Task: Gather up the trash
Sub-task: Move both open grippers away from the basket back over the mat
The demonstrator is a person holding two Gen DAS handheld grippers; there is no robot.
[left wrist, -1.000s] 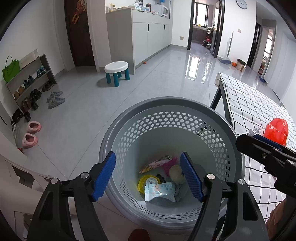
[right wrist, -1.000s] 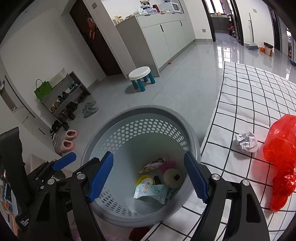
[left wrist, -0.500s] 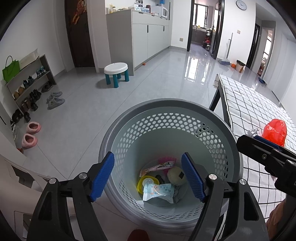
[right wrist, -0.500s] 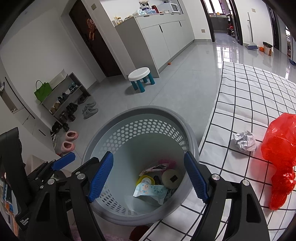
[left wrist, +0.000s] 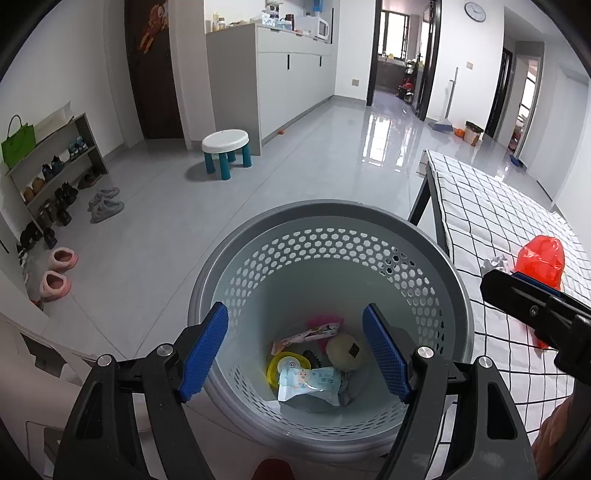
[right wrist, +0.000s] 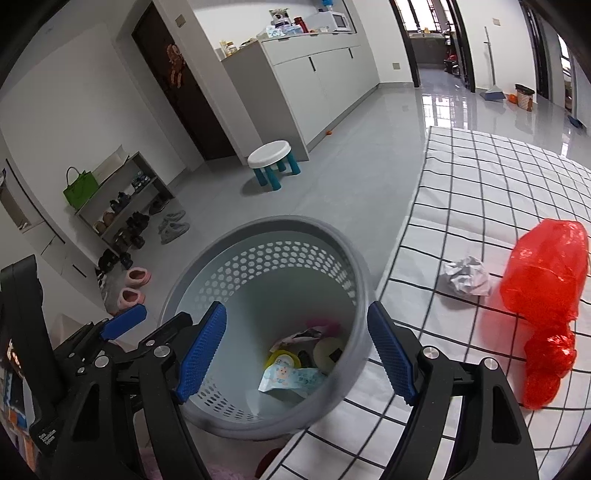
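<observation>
Little legible print in either view

The blue-and-white wipes packet (left wrist: 308, 384) lying in the bottom of the grey basket (left wrist: 332, 214) carries a cartoon baby face and lines of print too small to read. Touching its left end, the yellow round lid (left wrist: 284, 365) bears a label whose characters are blurred. The round cream item (left wrist: 345, 350) to the right of the lid has a dark square tag, unreadable. In the right wrist view, small white lettering runs along the black frame (right wrist: 48, 437) at the near left edge, too tiny to make out. The wall clock (left wrist: 475, 11) far right shows no readable numerals.
</observation>
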